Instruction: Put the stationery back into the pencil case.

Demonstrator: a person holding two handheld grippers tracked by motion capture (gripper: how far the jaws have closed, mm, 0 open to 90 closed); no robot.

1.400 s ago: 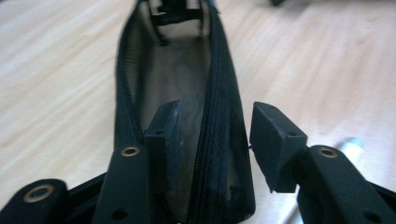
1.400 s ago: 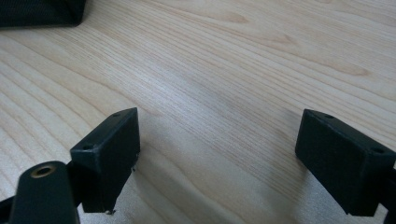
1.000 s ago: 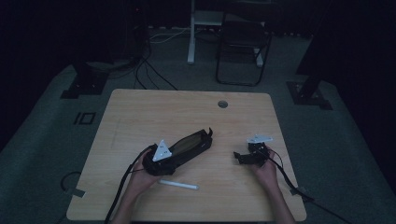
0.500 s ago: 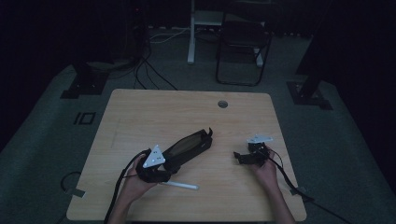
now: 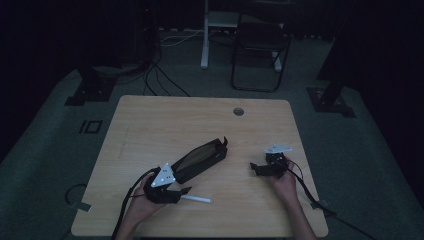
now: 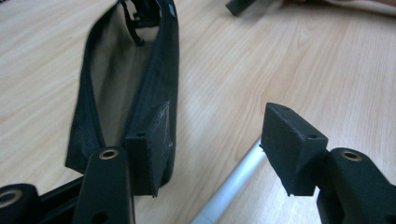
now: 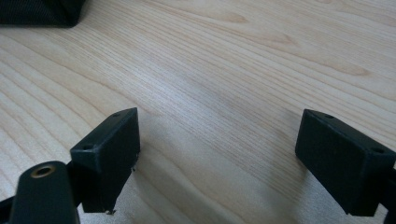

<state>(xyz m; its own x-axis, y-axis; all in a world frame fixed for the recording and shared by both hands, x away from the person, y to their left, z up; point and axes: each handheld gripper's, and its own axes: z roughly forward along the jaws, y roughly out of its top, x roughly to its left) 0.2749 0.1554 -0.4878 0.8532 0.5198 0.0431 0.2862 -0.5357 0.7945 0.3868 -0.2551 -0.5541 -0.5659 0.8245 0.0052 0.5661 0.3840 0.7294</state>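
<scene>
My left fingers [image 6: 210, 154], wide and just narrowing, straddle the white pen [image 6: 233, 184]; one crowds the pouch [image 6: 159, 88] and risks snagging fabric. My right fingers [image 7: 233, 158] gape empty.

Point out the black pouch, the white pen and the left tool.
Black pouch [image 5: 200, 159]: high view, on its open top edge.
White pen [image 5: 197, 199]: high view, on the middle of its barrel.
Left tool [image 6: 219, 149]: left gripper view, midway between its open jaws, the pen lying between them.

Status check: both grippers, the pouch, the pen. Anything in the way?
Left gripper open, jaws just been closing, pen between them, not gripped. Right gripper open, idle on table. Pouch unzipped beside left. Nothing in the way.
</scene>
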